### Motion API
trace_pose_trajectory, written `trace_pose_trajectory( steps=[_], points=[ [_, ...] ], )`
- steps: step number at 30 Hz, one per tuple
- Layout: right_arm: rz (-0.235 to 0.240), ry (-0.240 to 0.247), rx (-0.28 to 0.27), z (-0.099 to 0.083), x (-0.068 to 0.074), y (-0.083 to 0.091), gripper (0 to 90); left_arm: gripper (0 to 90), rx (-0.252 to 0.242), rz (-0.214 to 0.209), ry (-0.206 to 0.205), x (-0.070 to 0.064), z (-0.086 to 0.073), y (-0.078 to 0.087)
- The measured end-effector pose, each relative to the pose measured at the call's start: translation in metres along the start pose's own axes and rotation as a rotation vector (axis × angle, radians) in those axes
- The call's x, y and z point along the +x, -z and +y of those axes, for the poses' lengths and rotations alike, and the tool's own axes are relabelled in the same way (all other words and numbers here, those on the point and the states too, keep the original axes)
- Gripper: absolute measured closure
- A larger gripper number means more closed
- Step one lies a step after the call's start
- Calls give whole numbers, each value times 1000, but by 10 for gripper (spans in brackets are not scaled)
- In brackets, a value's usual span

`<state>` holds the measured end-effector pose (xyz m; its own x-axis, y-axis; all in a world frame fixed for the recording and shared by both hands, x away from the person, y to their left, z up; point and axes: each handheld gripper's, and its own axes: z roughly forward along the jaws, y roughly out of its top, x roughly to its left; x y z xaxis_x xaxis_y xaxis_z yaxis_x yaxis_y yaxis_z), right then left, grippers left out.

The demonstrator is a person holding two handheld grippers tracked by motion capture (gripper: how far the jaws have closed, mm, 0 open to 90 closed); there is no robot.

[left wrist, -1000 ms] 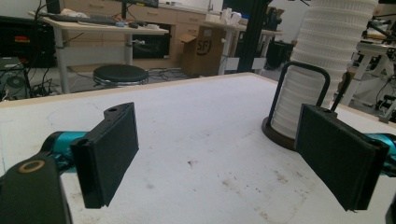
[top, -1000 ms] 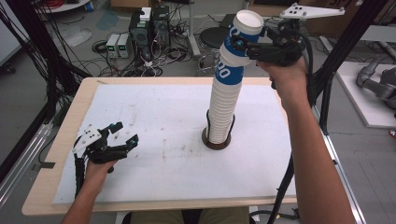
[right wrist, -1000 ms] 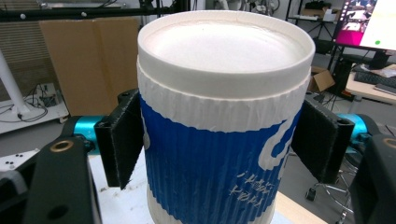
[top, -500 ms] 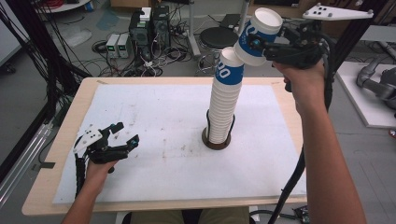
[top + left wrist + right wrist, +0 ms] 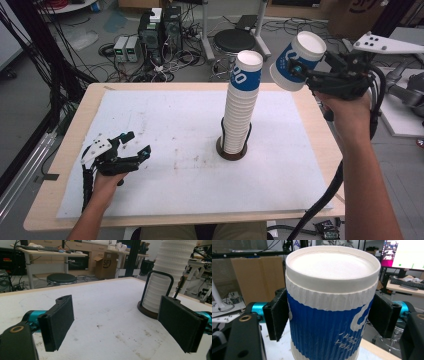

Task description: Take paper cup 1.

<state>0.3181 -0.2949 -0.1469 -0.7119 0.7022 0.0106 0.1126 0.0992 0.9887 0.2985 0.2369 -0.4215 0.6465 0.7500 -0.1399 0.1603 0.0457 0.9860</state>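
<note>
A: Cup (image 5: 298,60) is off the stack (image 5: 239,107) now; half a second back it sat tilted on the stack's top, and a second back it sat there straight.

B: Where is it?

A: In the air at about 2 o'clock from the stack, apart from it, bottom upward and tilted. The right gripper (image 5: 306,75) has its jaws closed on the blue ribbed sides; the right gripper view shows a pad pressed to each side of the cup (image 5: 329,315).

B: And the left?

A: The left gripper (image 5: 136,147) has not moved. It rests low at the table's 8 o'clock, jaws wide apart with nothing between them. Its own view looks across the mat (image 5: 105,315) at the stack (image 5: 165,282).

B: What holds the stack?

A: A round dark holder (image 5: 233,151) with a black wire loop rising around the lower cups. The cups are nested upside down, white ribbed, the top one banded blue.

B: The table?

A: A wooden table (image 5: 60,155) under a white mat (image 5: 165,130), scuffed with faint dark marks near the middle.

B: The room?

A: At 12 o'clock beyond the table stands a black stool (image 5: 234,40), with boxes and tangled cables (image 5: 150,60) on the floor.
</note>
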Motion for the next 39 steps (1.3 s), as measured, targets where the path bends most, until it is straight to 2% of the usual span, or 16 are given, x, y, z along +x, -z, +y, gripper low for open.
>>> trace_pose_trajectory(
  steps=[5, 7, 8, 9, 10, 11, 13, 14, 15, 20, 22, 23, 25, 26, 30, 39],
  points=[
    [-1, 6, 34, -14, 1, 6, 252, 136, -1, -6, -2, -1, 0, 0],
    [0, 18, 66, -29, 3, 6, 252, 136, 1, -8, -1, -1, 0, -1],
    [0, 18, 66, -29, 3, 6, 252, 136, 4, -11, 1, -1, 0, -1],
    [3, 24, 87, -41, 6, 5, 252, 136, 5, -12, 2, -1, 0, -1],
    [3, 24, 87, -41, 6, 5, 252, 136, 3, -14, 3, -2, 0, -1],
    [9, 36, 101, -52, 8, 4, 252, 136, 4, -14, 2, -2, 0, -1],
    [12, 47, 102, -58, 9, 3, 252, 136, 4, -14, -2, -2, 0, -1],
    [16, 55, 114, -68, 13, 1, 253, 135, 3, -14, -3, -2, 0, -1],
    [16, 55, 114, -68, 13, 1, 253, 135, 2, -15, -2, -2, 0, -1],
    [54, 39, 124, -102, 20, -1, 253, 136, 5, -17, -4, -3, 0, -2],
    [56, 37, 128, -114, 21, -2, 254, 136, 4, -18, -3, -3, -1, -2],
    [56, 37, 128, -114, 21, -2, 254, 136, 5, -20, -5, -3, -1, -2],
    [54, 36, 154, -130, 23, -5, 254, 136, 1, -21, -7, -4, -1, -2],
    [54, 36, 154, -130, 23, -5, 254, 136, 1, -21, -7, -4, -1, -2],
    [57, 40, 163, -149, 27, -9, 255, 136, 3, -28, -11, -6, -1, -3],
    [65, 50, 197, -166, 30, -17, 255, 136, 7, -45, -17, -11, -1, -6]
  ],
)
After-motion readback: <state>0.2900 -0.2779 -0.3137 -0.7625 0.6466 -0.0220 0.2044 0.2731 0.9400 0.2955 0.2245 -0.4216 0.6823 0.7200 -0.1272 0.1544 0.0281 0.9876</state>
